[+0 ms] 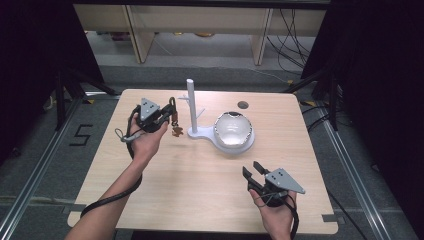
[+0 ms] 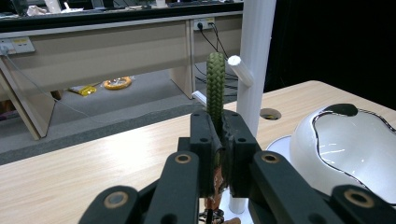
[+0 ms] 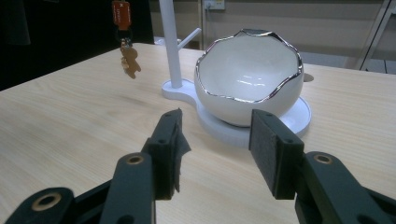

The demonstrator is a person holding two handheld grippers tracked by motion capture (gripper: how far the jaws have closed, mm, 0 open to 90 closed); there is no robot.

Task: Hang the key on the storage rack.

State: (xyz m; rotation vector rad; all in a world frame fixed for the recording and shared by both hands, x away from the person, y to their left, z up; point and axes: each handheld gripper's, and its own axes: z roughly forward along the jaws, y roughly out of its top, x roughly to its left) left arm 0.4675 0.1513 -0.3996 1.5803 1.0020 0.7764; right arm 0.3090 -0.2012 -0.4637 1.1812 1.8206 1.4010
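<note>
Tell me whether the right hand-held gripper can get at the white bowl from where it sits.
Probably yes: the right hand-held gripper is open and faces the white bowl across bare table.

The lower run of the braided green strap (image 2: 215,88) is hidden between the closed jaws of the left gripper (image 2: 219,154). The keychain charms (image 2: 212,212) at 6 o'clock are cut off by the frame edge. The white post (image 2: 254,56) is cropped at 12 o'clock.
</note>
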